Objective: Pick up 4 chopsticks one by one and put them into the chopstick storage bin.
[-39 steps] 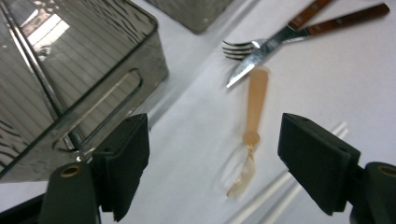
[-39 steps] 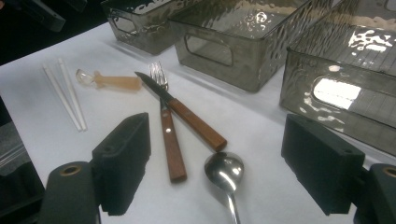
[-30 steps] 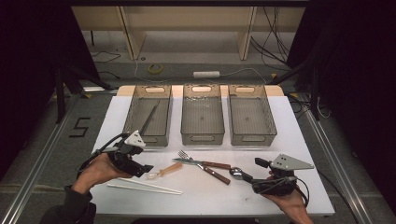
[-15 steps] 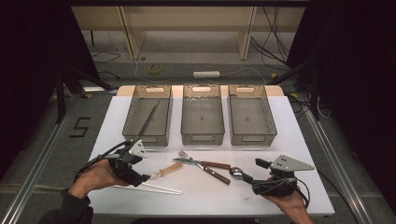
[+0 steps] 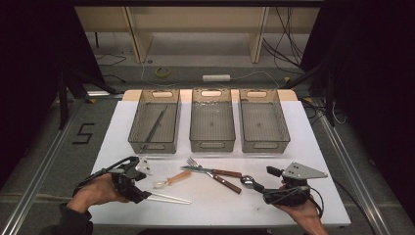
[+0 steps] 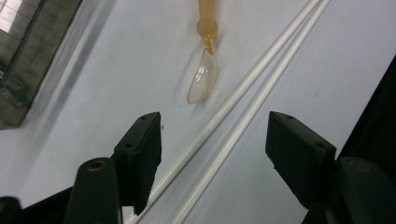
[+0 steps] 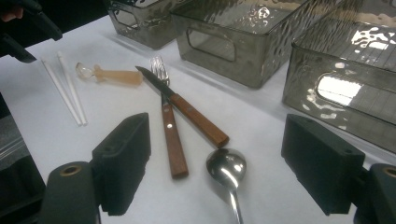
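Jaws of the left gripper [image 5: 139, 192] stood apart over the white chopsticks [image 5: 169, 198] in the high view, having just been narrowing.

From the left gripper view, both thin, glossy chopsticks [image 6: 233, 116] ran between the jaws, unpinched — a skewed close might catch one and roll the other aside.

Right gripper [image 7: 215, 172] jaws gaped wide, a steel spoon [image 7: 226, 168] between them — untouched.

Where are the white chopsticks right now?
In the high view the white chopsticks lie at the table's front left, beside the small wooden-handled spoon; in the left gripper view they run between the left tool's open jaws.
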